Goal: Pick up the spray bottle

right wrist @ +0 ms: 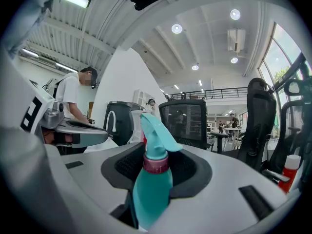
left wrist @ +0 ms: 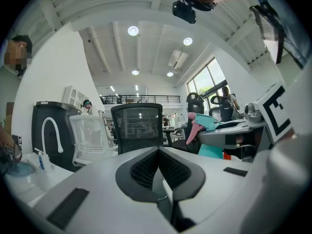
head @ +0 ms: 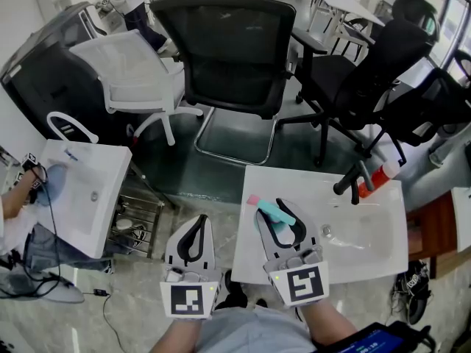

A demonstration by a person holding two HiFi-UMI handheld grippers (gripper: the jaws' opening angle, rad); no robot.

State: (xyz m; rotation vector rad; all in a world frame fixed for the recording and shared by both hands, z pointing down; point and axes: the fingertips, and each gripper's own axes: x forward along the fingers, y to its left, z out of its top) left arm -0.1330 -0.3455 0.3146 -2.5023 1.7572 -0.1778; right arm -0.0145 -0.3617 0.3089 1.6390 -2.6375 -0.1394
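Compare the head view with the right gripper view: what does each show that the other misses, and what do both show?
Only the head view: the white sink and the marker cube on the right claw. Only the right gripper view: the ceiling lights and the dark-red collar of the spray bottle. Both: the teal spray bottle clamped in the right claw, and the black mesh chair behind.
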